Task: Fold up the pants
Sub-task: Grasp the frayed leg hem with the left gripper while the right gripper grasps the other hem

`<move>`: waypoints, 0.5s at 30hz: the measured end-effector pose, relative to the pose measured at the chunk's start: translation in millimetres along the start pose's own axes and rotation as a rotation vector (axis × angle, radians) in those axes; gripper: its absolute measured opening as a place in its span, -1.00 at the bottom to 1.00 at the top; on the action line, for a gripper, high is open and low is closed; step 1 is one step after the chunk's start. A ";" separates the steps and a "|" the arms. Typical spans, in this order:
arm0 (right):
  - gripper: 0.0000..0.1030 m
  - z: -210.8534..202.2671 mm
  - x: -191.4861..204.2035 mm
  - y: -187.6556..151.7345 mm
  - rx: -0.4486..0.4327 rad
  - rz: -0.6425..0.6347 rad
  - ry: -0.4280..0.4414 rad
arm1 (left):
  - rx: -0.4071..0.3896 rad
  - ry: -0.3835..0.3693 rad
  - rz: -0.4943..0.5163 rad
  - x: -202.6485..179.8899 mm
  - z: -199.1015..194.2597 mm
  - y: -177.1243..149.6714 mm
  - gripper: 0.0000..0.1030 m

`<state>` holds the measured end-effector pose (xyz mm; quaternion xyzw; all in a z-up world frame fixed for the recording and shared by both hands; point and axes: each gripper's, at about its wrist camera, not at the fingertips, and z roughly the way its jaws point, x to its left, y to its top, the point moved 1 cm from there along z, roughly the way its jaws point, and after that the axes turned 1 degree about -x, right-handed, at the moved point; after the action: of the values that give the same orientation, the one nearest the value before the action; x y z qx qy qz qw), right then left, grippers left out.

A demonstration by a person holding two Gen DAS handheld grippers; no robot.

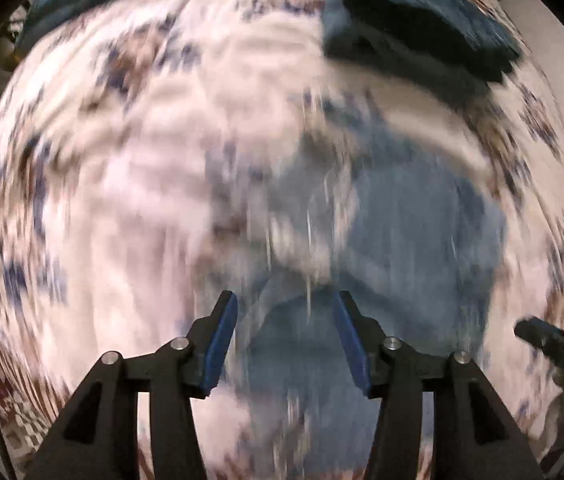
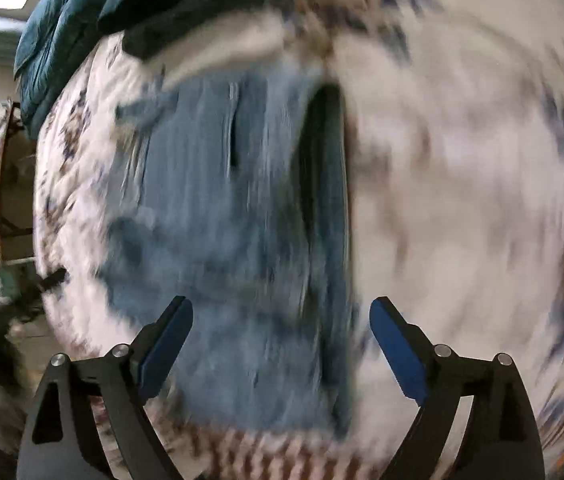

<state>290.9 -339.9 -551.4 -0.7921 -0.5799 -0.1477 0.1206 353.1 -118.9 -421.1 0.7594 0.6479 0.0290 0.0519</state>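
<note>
Blue denim pants point(image 1: 413, 232) lie on a white bed cover with blue and brown flecks point(image 1: 122, 184). Both views are blurred by motion. My left gripper point(image 1: 285, 304) is open, its blue pads above the near edge of the denim, nothing between them. In the right wrist view the pants point(image 2: 218, 216) lie lengthwise with a dark fold or opening point(image 2: 321, 168) along their right side. My right gripper point(image 2: 281, 310) is wide open above the near end of the pants, empty.
A dark blue folded blanket or garment point(image 1: 413, 20) lies at the far side of the bed, also in the right wrist view point(image 2: 130, 4). The other gripper's black body point(image 1: 553, 344) shows at the right edge. Floor and clutter point(image 2: 6, 208) lie left of the bed.
</note>
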 end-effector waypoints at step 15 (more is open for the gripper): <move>0.79 91.3 -21.3 141.3 0.183 -0.124 0.027 | 0.235 -0.055 0.199 -27.8 139.7 118.6 -0.02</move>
<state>428.3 -367.8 -646.9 -0.7383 -0.6372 -0.1118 0.1908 480.5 -170.5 -545.3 0.8213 0.5665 -0.0629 -0.0226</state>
